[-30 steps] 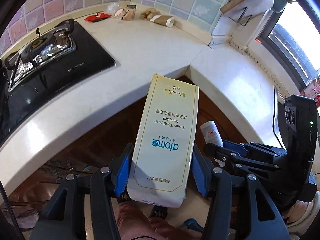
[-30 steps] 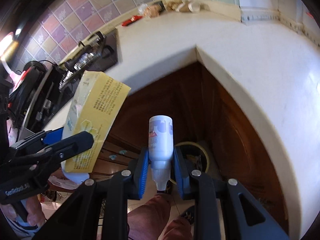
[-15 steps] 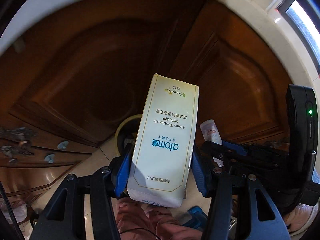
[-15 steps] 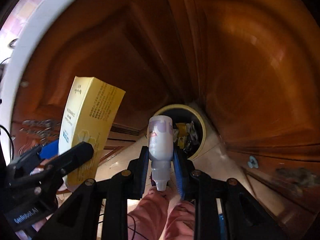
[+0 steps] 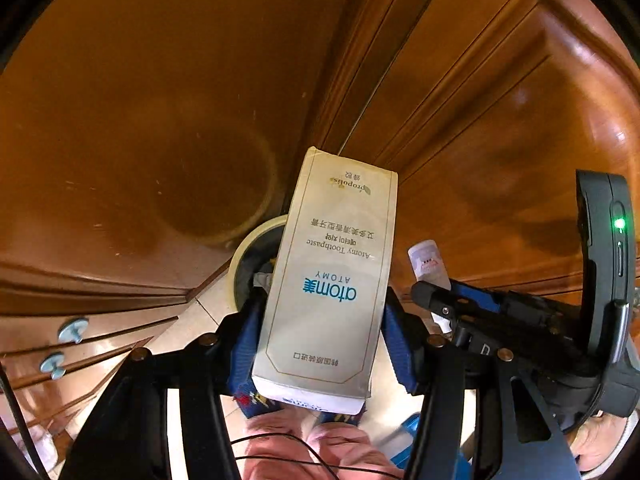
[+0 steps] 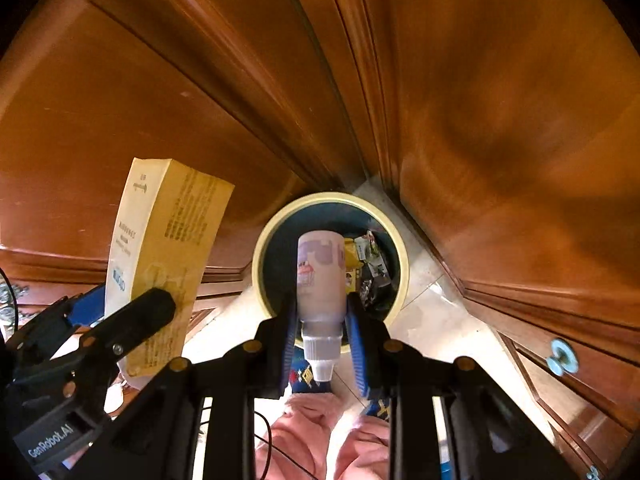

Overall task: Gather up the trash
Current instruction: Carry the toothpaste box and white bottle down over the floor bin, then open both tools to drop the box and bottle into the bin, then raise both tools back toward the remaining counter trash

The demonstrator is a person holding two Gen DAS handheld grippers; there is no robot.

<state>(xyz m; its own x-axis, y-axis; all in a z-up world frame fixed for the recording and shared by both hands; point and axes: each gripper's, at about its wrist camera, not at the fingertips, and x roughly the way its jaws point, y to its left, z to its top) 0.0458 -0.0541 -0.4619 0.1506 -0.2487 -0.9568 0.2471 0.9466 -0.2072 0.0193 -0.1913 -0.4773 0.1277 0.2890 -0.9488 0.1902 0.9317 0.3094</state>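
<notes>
The left gripper (image 5: 320,344) has its blue-padded jaws clamped on the long sides of a tall cream cardboard toothpaste box (image 5: 332,280) printed with blue lettering; the box stands up between the jaws towards twelve o'clock in the left wrist view. In the right wrist view the same box (image 6: 168,248) shows at nine o'clock, pinched by a black finger.

The right gripper (image 6: 322,332) has its jaws clamped on a small white plastic bottle (image 6: 320,280) with a ribbed cap and nozzle; the nozzle end points back towards the camera and the flat bottom points away. From the left wrist view the bottle (image 5: 428,264) appears at three o'clock of the box.

Beyond the bottle, a round bin with a cream rim and dark inside (image 6: 402,256) sits on the pale tiled floor (image 6: 436,320) in the corner where brown wooden cabinet doors (image 6: 500,128) meet. Crumpled wrappers (image 6: 368,264) lie inside it, towards two o'clock of the bottle. In the left wrist view the bin (image 5: 256,248) is partly hidden behind the box, at its nine o'clock.

Pink trouser legs (image 6: 320,432) fill the six o'clock edge.
</notes>
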